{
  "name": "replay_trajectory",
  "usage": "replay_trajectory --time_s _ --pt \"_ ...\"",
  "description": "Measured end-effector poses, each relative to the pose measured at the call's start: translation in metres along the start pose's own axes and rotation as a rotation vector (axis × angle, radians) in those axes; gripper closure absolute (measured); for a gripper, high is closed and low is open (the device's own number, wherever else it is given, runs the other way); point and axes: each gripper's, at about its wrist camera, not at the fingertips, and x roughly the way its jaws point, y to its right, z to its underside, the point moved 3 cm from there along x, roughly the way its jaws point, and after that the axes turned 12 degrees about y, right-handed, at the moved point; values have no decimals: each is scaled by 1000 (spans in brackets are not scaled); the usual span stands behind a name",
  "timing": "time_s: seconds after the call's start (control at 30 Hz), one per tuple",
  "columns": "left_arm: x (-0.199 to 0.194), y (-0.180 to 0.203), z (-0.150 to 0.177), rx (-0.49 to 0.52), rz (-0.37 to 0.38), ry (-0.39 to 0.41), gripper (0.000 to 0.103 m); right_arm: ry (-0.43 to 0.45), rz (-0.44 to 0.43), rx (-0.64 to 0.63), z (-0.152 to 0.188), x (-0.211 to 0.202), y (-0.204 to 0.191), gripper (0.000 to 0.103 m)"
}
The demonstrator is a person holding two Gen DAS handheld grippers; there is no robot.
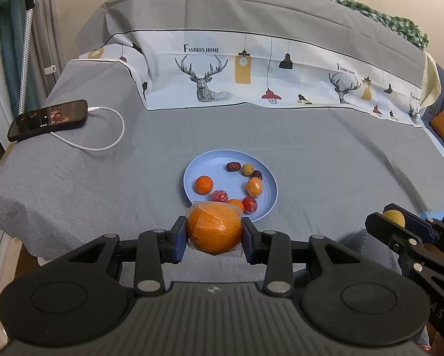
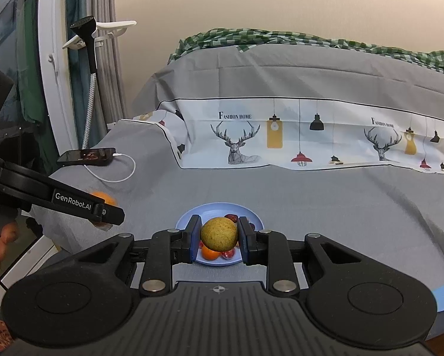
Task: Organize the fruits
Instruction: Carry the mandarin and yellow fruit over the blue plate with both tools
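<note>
Grey cloth-covered bed (image 1: 103, 178) carries a round light-blue plate (image 1: 266, 204) of small fruits.
Left gripper (image 1: 214, 231) clamps a plastic-wrapped orange (image 1: 214, 228) near the plate's near rim; right gripper (image 2: 219, 234) pinches a round yellow-green fruit (image 2: 219, 233) above the plate.

Grey-sheeted bed (image 1: 311, 148) bearing blue plate (image 1: 269, 204), charging phone (image 1: 48, 120), white cable (image 1: 115, 136), deer-print cloth (image 1: 251, 83).

A home, likely a bedroom: a grey sheet (image 1: 281, 136) covers the surface, with a deer-and-lamp print cloth (image 1: 251, 77) across the far side and a green checked blanket (image 2: 311, 40) behind. On the left a phone (image 1: 48, 120) charges near curtains (image 2: 109, 59) and a window
</note>
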Motion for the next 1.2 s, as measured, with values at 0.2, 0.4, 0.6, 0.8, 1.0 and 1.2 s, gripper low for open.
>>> replay_trajectory --time_s 0.2,0.4,0.6,0.8,1.0,1.2 --pt "4 1 -1 4 -6 -6 62 -12 3 13 2 6 2 76" --pt "9 0 -4 -1 -5 -5 62 -34 6 23 7 14 4 76" --pt "18 0 -4 5 -11 -20 62 -54 7 29 10 24 2 76" --pt "30 -3 -7 1 -18 -31 62 -81 0 30 15 36 1 76" --pt "46 -5 -11 3 -28 -46 62 -106 3 33 19 50 5 76" --pt "71 -10 -12 -4 -43 -68 62 -139 5 38 26 79 9 76"
